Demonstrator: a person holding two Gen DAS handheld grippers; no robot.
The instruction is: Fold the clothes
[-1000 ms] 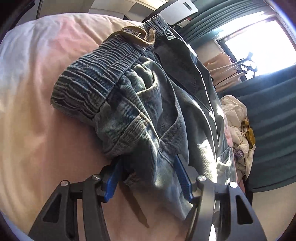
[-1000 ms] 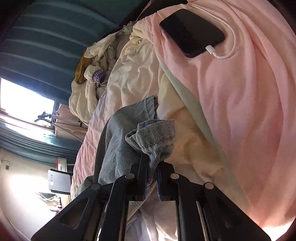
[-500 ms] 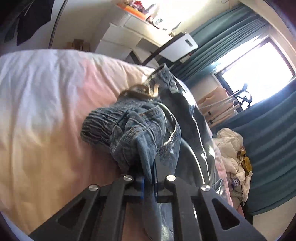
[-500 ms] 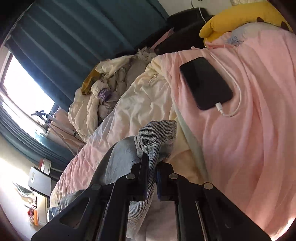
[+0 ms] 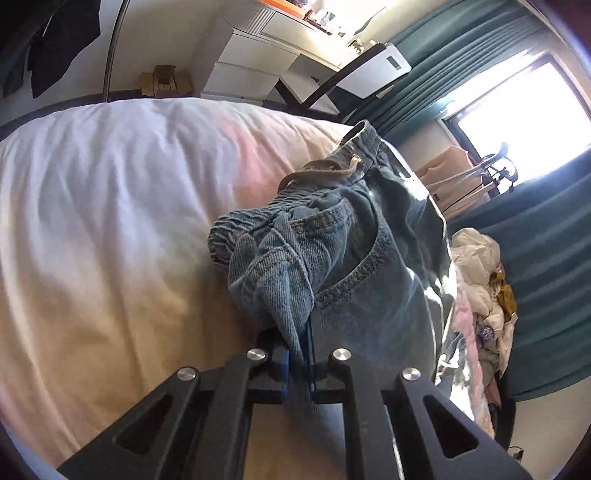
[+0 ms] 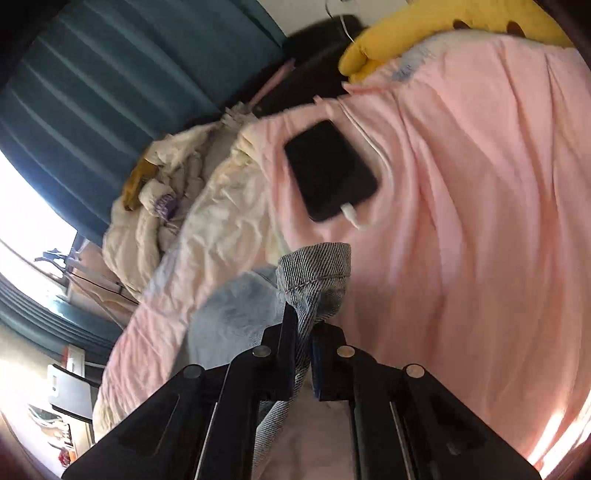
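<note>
- Left gripper (image 5: 298, 363) is pinched nearly closed on a bunched fold of the denim jeans (image 5: 332, 258), near a stitched pocket edge; the cloth rises straight out from between its blue-lined fingers (image 5: 285, 373).
- Right gripper (image 6: 303, 334) is likewise closed down on the jeans (image 6: 314, 275), clamping a hemmed end of the denim that stands up just past its fingertips, the turned hem topmost.
- Beyond the left claw, the jeans lie in a heap on the bed (image 5: 110, 221), toward its far edge, with the gathered elastic waistband (image 5: 251, 218) to the left of the grip and a tan drawstring (image 5: 317, 170) lying across the top of the waist.
- Past the right claw, more pale denim trails down and left over the pink blanket (image 6: 480, 221) that covers the bed.
- Farther up the blanket, well apart from the held hem, lies a black phone (image 6: 328, 170) with a white charging cable (image 6: 373, 147) plugged into its near end.
- Left of the phone sits a pile of cream clothes (image 6: 177, 206) at the bed's edge, against the teal curtain (image 6: 110, 74).
- A yellow plush cushion (image 6: 424, 33) rests at the far end of the blanket.
- In the left view, a white drawer unit (image 5: 255, 62) stands past the bed, and a bright window (image 5: 517, 122) shows between the curtains.
</note>
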